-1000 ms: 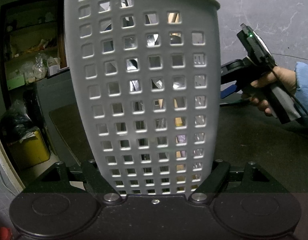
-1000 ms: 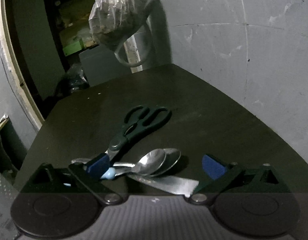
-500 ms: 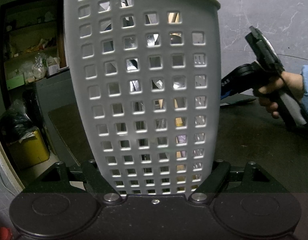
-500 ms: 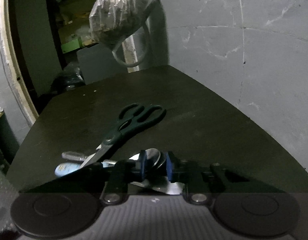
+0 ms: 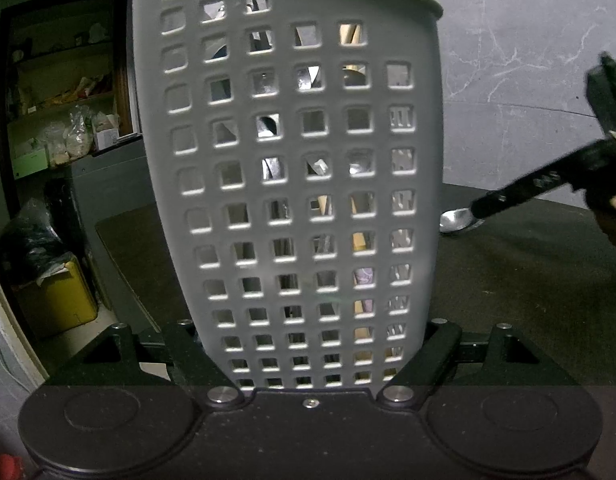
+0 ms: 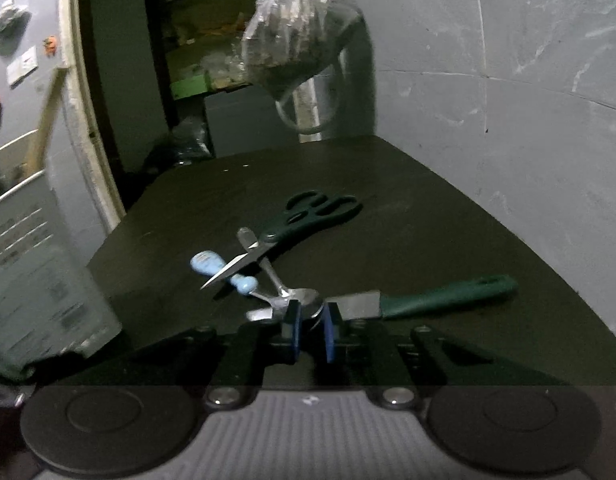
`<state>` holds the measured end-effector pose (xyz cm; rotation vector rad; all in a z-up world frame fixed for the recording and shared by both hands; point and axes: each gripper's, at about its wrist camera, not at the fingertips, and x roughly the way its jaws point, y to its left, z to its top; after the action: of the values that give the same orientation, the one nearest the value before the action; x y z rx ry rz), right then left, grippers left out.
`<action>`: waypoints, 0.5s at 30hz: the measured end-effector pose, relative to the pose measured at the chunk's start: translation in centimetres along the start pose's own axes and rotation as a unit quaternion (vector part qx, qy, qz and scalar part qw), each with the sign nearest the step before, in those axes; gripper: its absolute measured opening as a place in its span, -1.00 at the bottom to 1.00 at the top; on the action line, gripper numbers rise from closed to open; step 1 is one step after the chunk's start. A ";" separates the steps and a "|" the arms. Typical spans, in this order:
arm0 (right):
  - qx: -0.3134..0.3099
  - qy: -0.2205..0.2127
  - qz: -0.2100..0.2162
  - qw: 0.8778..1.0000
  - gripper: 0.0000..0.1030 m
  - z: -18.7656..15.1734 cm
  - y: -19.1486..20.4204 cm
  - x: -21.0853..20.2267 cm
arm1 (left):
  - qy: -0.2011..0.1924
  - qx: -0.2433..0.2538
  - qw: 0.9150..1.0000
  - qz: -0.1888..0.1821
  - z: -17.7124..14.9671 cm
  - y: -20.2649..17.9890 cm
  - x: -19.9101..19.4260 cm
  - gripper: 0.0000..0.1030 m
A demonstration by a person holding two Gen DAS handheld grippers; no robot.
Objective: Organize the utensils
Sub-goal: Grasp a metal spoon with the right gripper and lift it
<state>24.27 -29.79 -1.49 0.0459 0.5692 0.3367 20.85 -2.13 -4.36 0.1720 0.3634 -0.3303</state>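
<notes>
My left gripper point(image 5: 308, 344) is clamped on the grey perforated utensil holder point(image 5: 291, 168), one finger against each lower side wall. The holder stands upright and fills the centre of the left wrist view. Through its square holes I see metal utensil parts and pale wooden handles inside.

My right gripper point(image 6: 311, 330) has just been closing, and its blue pads point(image 6: 292, 330) now press on the bowl of a metal spoon point(image 6: 303, 300). In the left wrist view, the same spoon bowl point(image 5: 456, 220) sticks out past the gripper tip just right of the holder, low over the dark table point(image 5: 528, 300). I cannot tell whether the spoon is clear of the surface.

In the right wrist view, the other utensils lie on the table point(image 6: 428, 216):
- Scissors point(image 6: 291, 224) with dark green handles lie beyond the spoon, blades pointing near-left.
- A light blue handled utensil point(image 6: 223, 270) lies under the scissor blades.
- A knife point(image 6: 420, 300) with a green handle lies just right of the pads, handle pointing right.

The holder's wall point(image 6: 35, 280) appears blurred at the left edge of that view. A plastic bag point(image 6: 299, 48) hangs at the far side.
</notes>
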 end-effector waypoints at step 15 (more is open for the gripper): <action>0.083 -0.016 -0.033 0.996 -0.35 -3.7 -3.2 -5.3 | 0.000 0.001 1.000 0.000 -0.3 -0.1 -0.1 0.58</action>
<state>19.09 -34.70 -2.29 0.1917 0.5639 0.2238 20.62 -2.13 -4.56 0.1740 0.3623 -0.3311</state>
